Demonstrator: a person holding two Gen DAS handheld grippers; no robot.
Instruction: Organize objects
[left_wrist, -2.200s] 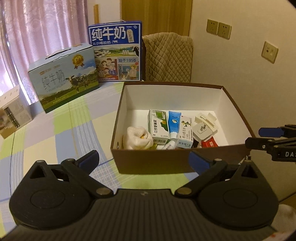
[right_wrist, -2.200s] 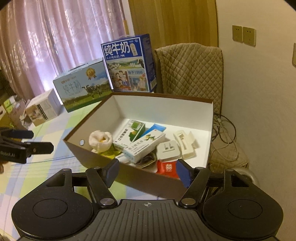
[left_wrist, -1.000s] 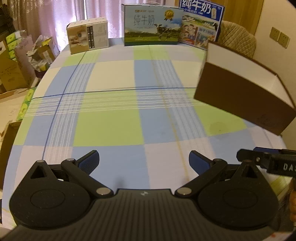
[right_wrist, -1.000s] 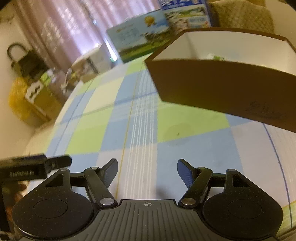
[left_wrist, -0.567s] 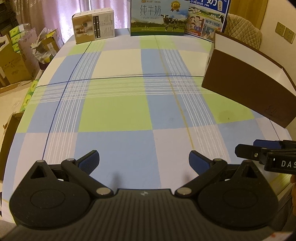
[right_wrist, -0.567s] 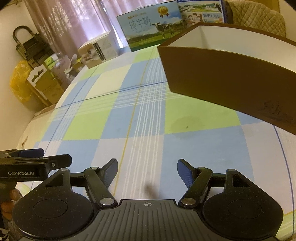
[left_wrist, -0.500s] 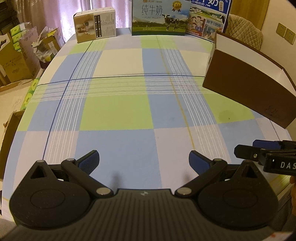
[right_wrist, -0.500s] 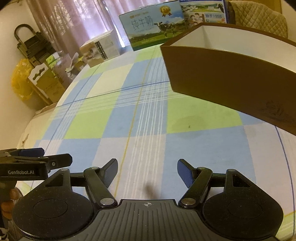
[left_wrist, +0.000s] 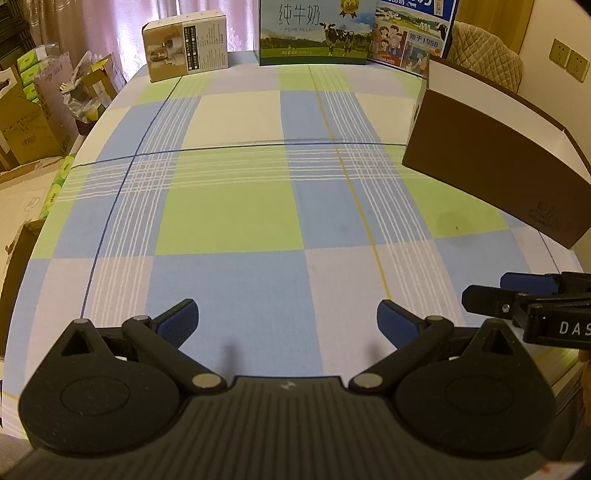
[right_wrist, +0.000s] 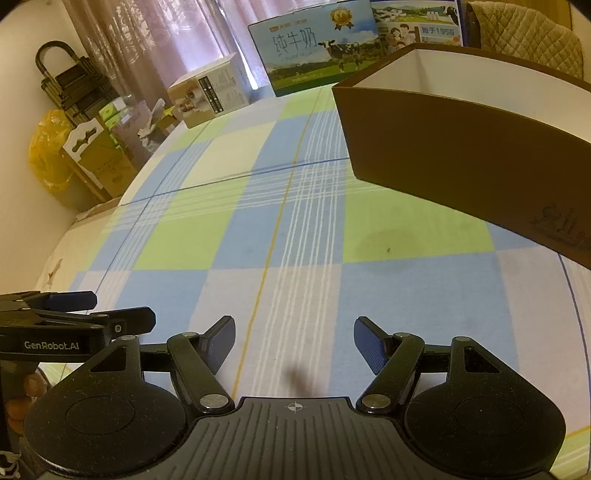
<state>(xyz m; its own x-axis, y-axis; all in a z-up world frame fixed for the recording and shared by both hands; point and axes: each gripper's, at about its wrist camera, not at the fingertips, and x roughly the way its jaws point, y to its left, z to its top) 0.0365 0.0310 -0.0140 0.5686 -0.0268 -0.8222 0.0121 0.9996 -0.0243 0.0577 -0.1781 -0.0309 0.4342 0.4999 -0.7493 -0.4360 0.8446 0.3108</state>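
Note:
A brown cardboard box (left_wrist: 491, 166) with a white inside stands on the right of the checked tablecloth (left_wrist: 240, 206); its contents are hidden behind the near wall. In the right wrist view the same box (right_wrist: 461, 147) fills the upper right. My left gripper (left_wrist: 287, 319) hovers open over the near blue square of the cloth, holding nothing. My right gripper (right_wrist: 294, 343) is open and empty too, low over the cloth near the front edge. Each gripper shows at the side of the other's view: the right one (left_wrist: 524, 306), the left one (right_wrist: 74, 317).
Two milk cartons (left_wrist: 314, 33) and a small beige box (left_wrist: 186, 46) stand along the far edge of the table. Cardboard boxes and bags (left_wrist: 33, 99) crowd the floor to the left. A quilted chair back (left_wrist: 487, 51) stands behind the brown box.
Both grippers have pulled back from the brown box to the near side of the table; the box's contents are no longer in sight. In the last half second both views barely shift.

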